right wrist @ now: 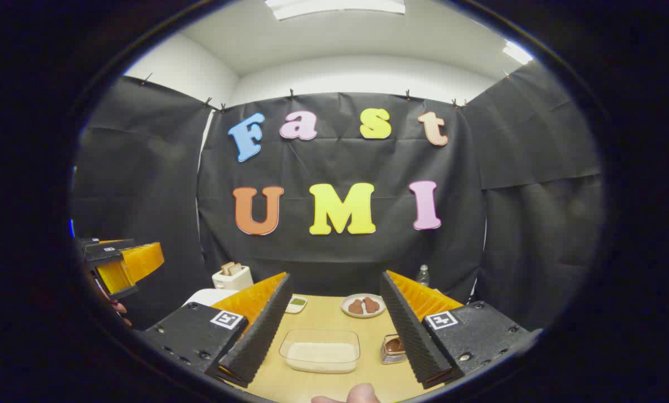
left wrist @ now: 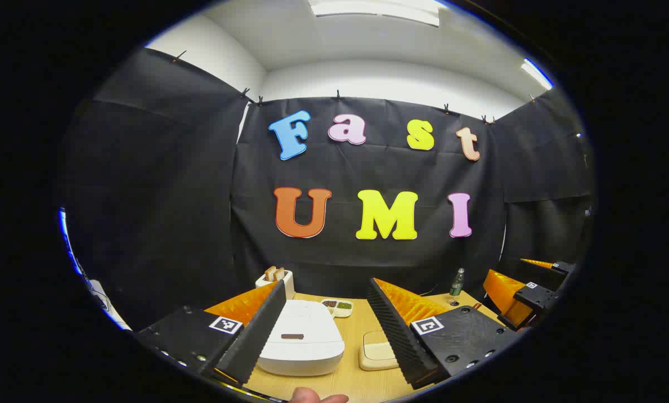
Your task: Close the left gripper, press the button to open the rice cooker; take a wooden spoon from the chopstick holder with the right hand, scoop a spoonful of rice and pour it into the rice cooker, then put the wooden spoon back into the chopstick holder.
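The white rice cooker stands on the wooden table with its lid down and a dark button on the front of the lid. My left gripper hovers over it, open, the cooker lying under its left finger. A white corner of the cooker appears in the right gripper view. My right gripper is open above a clear tub of rice, with nothing between its fingers. A small ribbed cup holding something brown sits by the right finger.
A toaster with bread, a divided dish of beans, a cream flat square and a green bottle stand around the cooker. A plate of brown food lies behind the rice tub. A thumb shows at the bottom edge.
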The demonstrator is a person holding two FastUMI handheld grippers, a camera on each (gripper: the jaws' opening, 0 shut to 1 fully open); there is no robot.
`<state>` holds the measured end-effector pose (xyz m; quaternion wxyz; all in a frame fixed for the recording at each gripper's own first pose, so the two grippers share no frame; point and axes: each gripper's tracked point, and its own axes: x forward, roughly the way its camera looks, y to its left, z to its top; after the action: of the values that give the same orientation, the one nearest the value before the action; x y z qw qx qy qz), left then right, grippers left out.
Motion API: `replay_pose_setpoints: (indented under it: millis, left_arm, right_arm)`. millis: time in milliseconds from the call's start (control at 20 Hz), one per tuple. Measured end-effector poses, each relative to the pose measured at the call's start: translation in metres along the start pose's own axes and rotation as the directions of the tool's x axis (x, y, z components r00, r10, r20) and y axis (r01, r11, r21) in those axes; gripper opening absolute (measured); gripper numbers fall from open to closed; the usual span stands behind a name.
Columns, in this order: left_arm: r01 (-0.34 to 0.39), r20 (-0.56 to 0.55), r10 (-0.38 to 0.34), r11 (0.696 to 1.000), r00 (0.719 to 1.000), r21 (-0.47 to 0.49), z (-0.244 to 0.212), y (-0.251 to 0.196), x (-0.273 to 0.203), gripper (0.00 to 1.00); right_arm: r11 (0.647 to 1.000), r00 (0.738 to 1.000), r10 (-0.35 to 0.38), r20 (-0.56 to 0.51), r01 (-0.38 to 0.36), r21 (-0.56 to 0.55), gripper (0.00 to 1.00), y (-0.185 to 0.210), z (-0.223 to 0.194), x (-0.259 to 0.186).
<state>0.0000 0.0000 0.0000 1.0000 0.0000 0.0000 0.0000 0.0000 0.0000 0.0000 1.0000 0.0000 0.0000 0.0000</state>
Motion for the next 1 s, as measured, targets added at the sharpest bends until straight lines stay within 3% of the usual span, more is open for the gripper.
replay_pose_setpoints:
  millis: [350,1000]
  left_arm:
    - [0.011,-0.013,-0.011,1.000,1.000,0.013,-0.006,-0.004,0.008,0.95]
    - [-0.037,-0.026,0.037,0.999,0.999,0.018,-0.016,0.001,0.014,0.95]
  right_arm:
    - [0.999,0.999,-0.037,-0.014,0.037,0.013,1.00,-0.018,-0.005,-0.001]
    - [1.000,0.999,-0.007,-0.031,0.007,0.019,1.00,-0.010,-0.005,0.021]
